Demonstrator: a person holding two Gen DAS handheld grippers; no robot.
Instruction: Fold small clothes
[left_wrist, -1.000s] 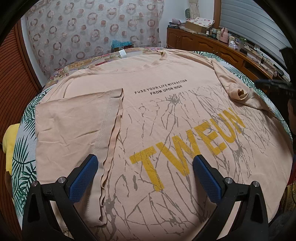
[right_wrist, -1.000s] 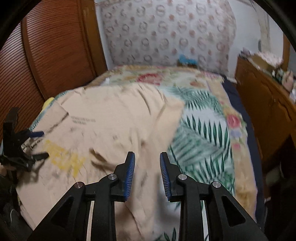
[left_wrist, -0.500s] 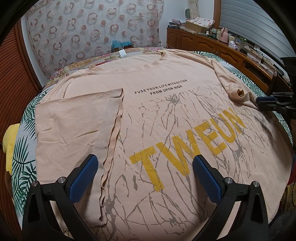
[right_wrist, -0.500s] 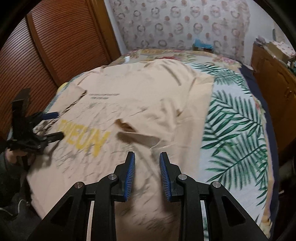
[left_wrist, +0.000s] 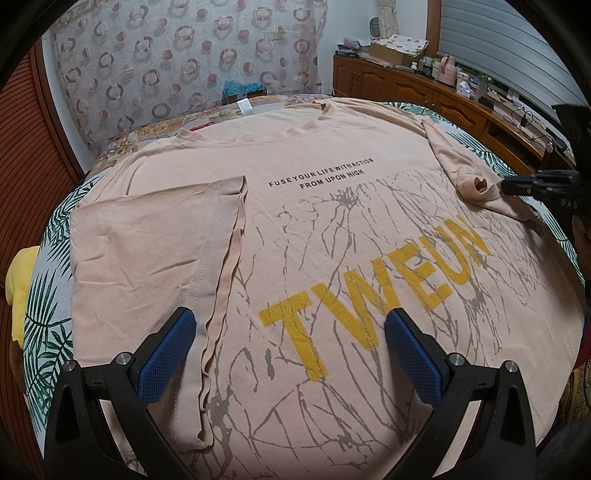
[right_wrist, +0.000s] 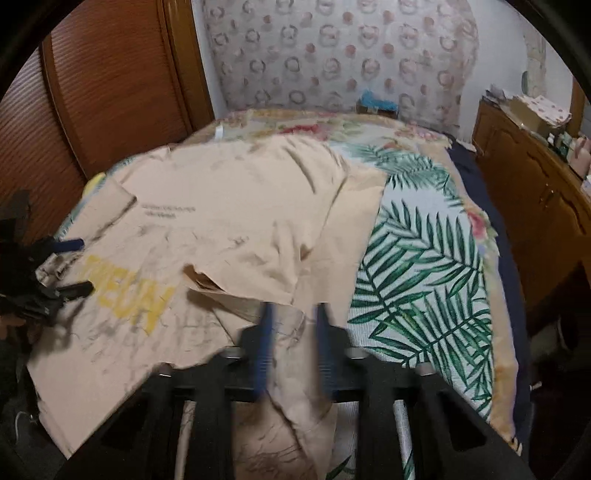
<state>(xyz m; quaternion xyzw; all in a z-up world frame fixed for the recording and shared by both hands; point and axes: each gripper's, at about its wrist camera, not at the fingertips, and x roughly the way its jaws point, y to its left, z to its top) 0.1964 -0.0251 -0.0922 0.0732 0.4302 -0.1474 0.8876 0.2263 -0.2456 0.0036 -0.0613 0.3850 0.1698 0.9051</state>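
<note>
now the right gripper (right_wrist: 293, 347) is blurred in its own view, with its blue pads (right_wrist: 263, 347) drawn in on a fold of cloth; its jaws have just been closing, and the sleeve edge of the peach t-shirt (left_wrist: 332, 229) lies between them. from the left wrist view the same gripper (left_wrist: 517, 184) shows at the right edge as a thin dark tip, pressed together right at the bunched right sleeve (left_wrist: 476, 184), so it reads as pinching that sleeve. the left gripper (left_wrist: 288, 332) hangs over the lower part of the shirt with its jaws spread wide, nothing between them; one blue pad (left_wrist: 166, 350) sits above the folded-in left sleeve (left_wrist: 147, 258), the other near the yellow lettering (left_wrist: 376, 288). the shirt lies face up and mostly flat on a bedspread (right_wrist: 424, 258) printed with green palm leaves, its collar toward the far end of the bed. its left sleeve is already folded over onto the chest, beside the small black text. a patterned curtain (left_wrist: 177, 62) hangs behind the bed, a wooden cabinet (left_wrist: 424, 92) runs along the right, and a slatted wooden door (right_wrist: 92, 92) stands to the left.
</note>
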